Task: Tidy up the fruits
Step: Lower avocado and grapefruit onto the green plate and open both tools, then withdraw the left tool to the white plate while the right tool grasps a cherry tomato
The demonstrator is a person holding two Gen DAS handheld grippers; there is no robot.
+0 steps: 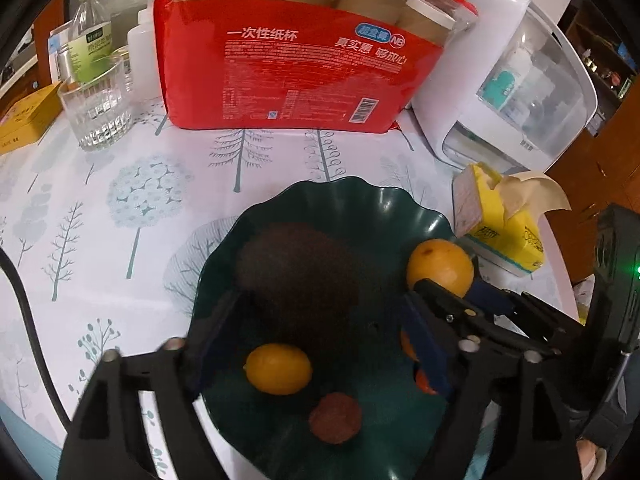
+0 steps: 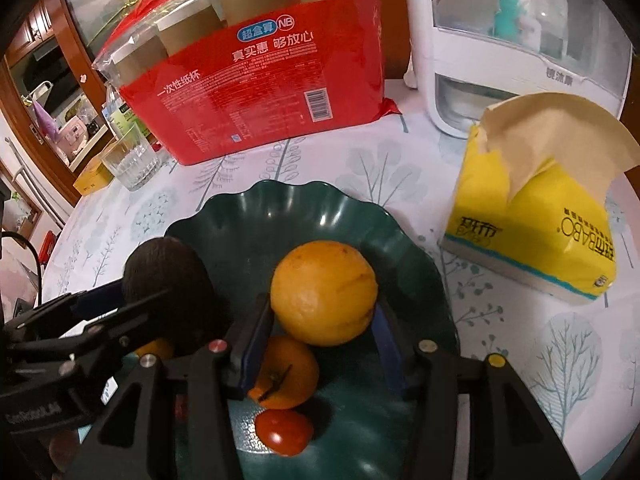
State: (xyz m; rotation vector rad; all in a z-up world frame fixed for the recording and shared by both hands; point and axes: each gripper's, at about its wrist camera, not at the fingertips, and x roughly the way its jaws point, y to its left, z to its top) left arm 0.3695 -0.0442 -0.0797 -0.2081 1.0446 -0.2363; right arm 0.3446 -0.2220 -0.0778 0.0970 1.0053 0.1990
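Observation:
A dark green wavy bowl (image 1: 332, 188) (image 2: 280, 200) sits on the tree-print tablecloth. My left gripper (image 1: 320, 304) (image 2: 120, 304) is open inside it. Its fingers stand either side of a large dark brown fruit (image 1: 296, 272) (image 2: 168, 276), with a gap showing on the right side. My right gripper (image 2: 322, 308) (image 1: 452, 300) is shut on an orange (image 2: 324, 292) (image 1: 440, 268) at the bowl's right. Also in the bowl are a small yellow fruit (image 1: 279, 368), a small brown round fruit (image 1: 335, 418), a stemmed tangerine (image 2: 288, 372) and a red tomato (image 2: 284, 432).
Behind the bowl stands a red pack of paper cups (image 1: 288, 68) (image 2: 256, 80). A drinking glass (image 1: 96, 108), a bottle (image 1: 90, 36) and a yellow box (image 1: 24, 120) are at the back left. A white appliance (image 1: 512, 80) and a yellow tissue pack (image 1: 504, 232) (image 2: 532, 232) stand right.

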